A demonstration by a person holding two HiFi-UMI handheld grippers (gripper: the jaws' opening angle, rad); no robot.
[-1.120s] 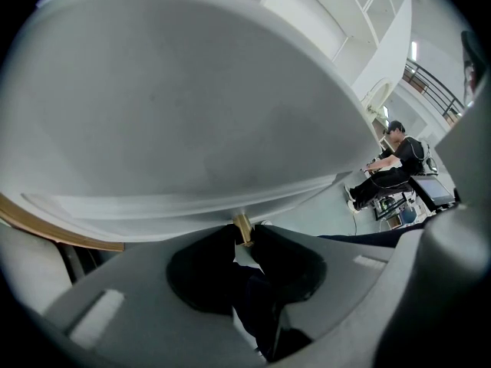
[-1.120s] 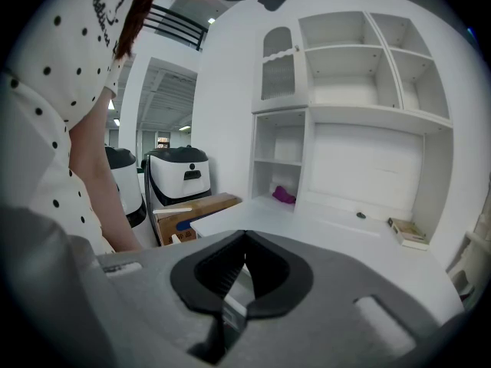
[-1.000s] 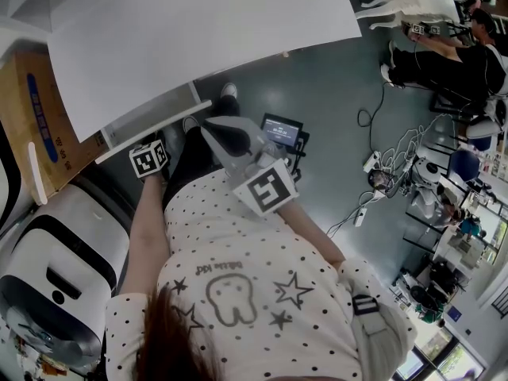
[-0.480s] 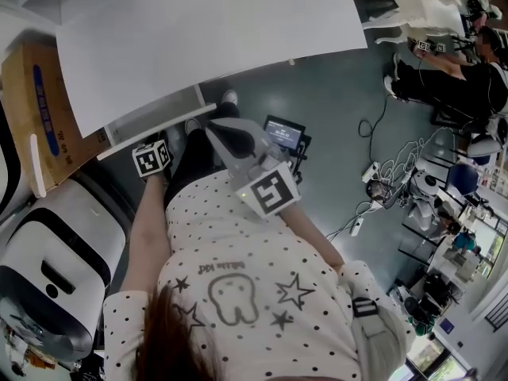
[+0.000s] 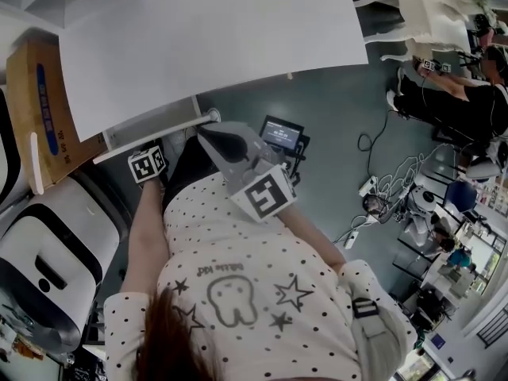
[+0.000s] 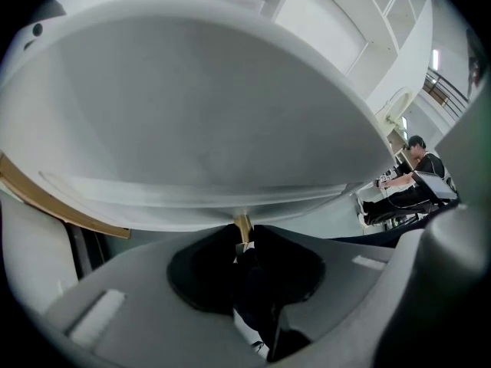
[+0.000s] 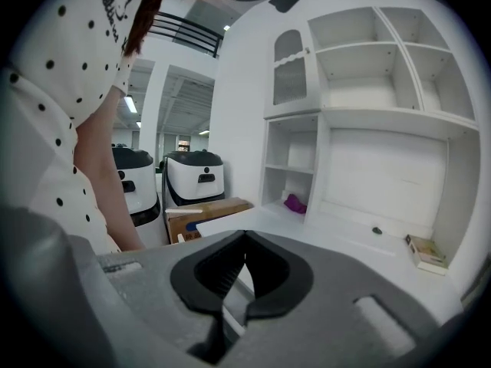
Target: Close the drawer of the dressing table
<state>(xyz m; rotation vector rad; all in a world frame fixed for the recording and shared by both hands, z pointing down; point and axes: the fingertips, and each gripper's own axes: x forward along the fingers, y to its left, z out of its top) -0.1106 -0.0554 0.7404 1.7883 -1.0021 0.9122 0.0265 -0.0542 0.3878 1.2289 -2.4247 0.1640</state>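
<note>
The drawer (image 5: 151, 130), slightly out under the front edge of the dressing table (image 5: 214, 38), is gripped at its knob (image 6: 242, 225) by the left gripper (image 6: 244, 240), whose jaws have just been closing, while the right gripper (image 7: 245, 236) is kept with jaws together and empty; a straight inward push is judged to be needed next.

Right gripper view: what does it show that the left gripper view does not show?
Only the right gripper view shows a purple thing in a shelf compartment and two white machines. Only the left gripper view shows a gold knob and a seated person. Both show the white dressing table and its shelves.
</note>
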